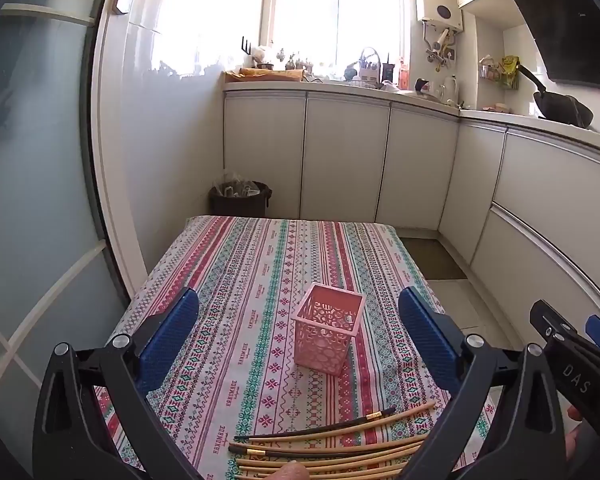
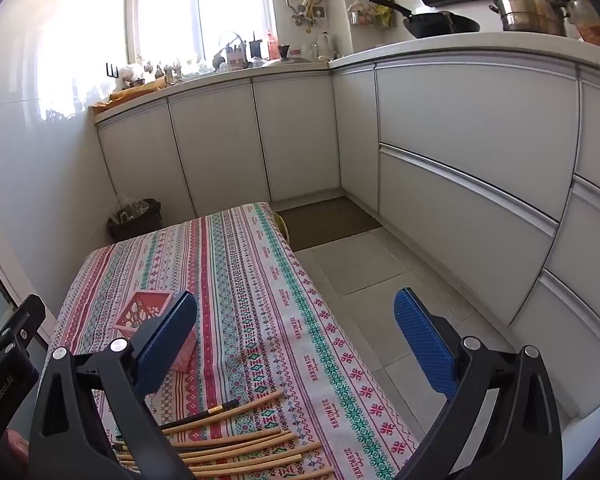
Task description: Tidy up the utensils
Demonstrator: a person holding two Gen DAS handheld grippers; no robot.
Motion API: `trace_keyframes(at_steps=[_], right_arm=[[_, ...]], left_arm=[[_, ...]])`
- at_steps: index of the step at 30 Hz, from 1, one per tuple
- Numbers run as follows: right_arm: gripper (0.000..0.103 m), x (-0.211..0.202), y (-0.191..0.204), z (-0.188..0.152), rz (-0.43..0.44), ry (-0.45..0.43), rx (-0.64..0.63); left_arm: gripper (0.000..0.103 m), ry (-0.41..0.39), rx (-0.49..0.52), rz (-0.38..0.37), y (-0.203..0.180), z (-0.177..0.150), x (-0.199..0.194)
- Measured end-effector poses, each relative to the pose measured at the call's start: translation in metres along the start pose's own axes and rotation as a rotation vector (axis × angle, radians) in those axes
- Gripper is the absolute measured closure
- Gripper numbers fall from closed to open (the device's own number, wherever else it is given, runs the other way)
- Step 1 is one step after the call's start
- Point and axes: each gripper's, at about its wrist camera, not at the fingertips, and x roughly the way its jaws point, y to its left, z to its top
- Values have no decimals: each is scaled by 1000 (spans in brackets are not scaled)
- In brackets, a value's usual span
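Note:
A pink lattice utensil basket (image 1: pixel 327 334) stands upright and empty on the patterned tablecloth (image 1: pixel 260 264), between the pads of my left gripper (image 1: pixel 298 340) and a little beyond them. Several wooden and two dark chopsticks (image 1: pixel 332 440) lie in a loose row at the table's near edge, below both grippers. My left gripper is open and empty. My right gripper (image 2: pixel 296 354) is open and empty over the table's right edge. Its left pad hides part of the basket (image 2: pixel 144 312). The chopsticks (image 2: pixel 236 440) lie low between its fingers.
The right gripper's body (image 1: pixel 572 364) shows at the right of the left wrist view. A dark waste bin (image 1: pixel 240 199) stands beyond the table's far edge. White kitchen cabinets (image 2: pixel 460 152) line the back and right. Tiled floor (image 2: pixel 360 272) lies right of the table.

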Motion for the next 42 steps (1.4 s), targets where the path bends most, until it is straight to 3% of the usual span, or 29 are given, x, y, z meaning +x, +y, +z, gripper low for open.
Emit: trace_keyframes(at_steps=[42], right_arm=[[7, 3, 0, -1, 3, 21, -1]], left_arm=[[7, 2, 4, 1, 3, -5, 6]])
